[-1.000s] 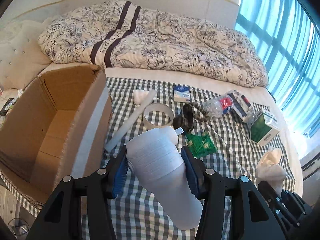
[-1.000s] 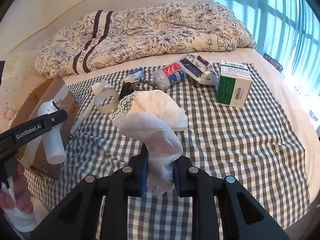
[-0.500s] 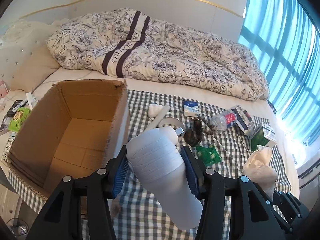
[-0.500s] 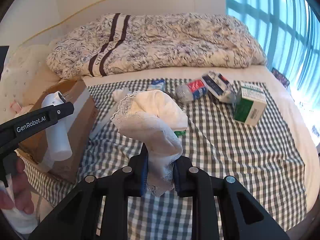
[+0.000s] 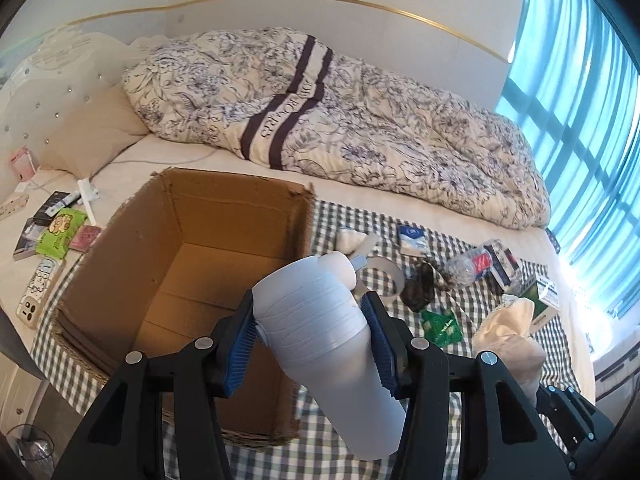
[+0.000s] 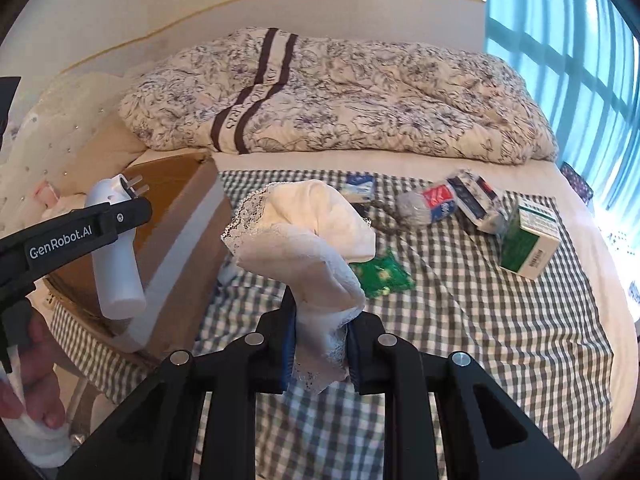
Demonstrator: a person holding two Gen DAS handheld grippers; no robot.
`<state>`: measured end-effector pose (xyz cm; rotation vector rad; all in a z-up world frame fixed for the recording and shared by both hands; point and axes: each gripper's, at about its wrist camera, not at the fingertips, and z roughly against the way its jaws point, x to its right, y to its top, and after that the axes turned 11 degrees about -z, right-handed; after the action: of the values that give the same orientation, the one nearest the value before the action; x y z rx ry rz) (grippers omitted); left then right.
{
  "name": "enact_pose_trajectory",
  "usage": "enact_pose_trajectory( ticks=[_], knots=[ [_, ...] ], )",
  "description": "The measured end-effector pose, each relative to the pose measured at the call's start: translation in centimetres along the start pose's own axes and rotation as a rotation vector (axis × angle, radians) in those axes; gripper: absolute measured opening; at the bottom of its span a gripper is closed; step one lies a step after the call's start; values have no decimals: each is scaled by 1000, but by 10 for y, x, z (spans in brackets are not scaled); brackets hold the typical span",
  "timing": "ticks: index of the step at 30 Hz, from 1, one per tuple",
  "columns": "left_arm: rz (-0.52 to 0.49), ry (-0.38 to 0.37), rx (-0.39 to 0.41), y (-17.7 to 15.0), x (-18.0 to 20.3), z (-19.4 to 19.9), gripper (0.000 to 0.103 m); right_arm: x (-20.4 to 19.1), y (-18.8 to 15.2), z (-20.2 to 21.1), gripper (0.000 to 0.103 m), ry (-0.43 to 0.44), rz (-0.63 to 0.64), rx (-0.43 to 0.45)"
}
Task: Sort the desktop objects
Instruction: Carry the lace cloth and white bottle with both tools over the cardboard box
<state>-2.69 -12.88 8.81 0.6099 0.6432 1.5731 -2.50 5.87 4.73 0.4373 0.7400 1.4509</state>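
Observation:
My left gripper is shut on a white plug-in device with metal prongs, held above the near right edge of an open cardboard box. It also shows in the right wrist view beside the box. My right gripper is shut on a white lace-edged cloth, held above the checked cloth. The cloth also shows in the left wrist view.
On the checked cloth lie a green packet, a green-white carton, a crushed bottle, a patterned pack, a tape ring and a dark object. A rumpled duvet lies behind. A phone and packets lie left of the box.
Both grippers have risen and moved left, still holding their objects. The left gripper with the white device now hangs over the box's near right edge; the box interior shows fully.

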Motion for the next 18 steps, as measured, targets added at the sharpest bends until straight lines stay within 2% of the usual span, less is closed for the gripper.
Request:
enact_pose_trajectory(
  ticks=[8,18],
  knots=[
    [31,21,18,5,-31,7,53,-43,3,1,20,34,59,5],
    [75,67,-1,2,-76,-1,53,-90,4,-11,20,79,122,-9]
  ],
)
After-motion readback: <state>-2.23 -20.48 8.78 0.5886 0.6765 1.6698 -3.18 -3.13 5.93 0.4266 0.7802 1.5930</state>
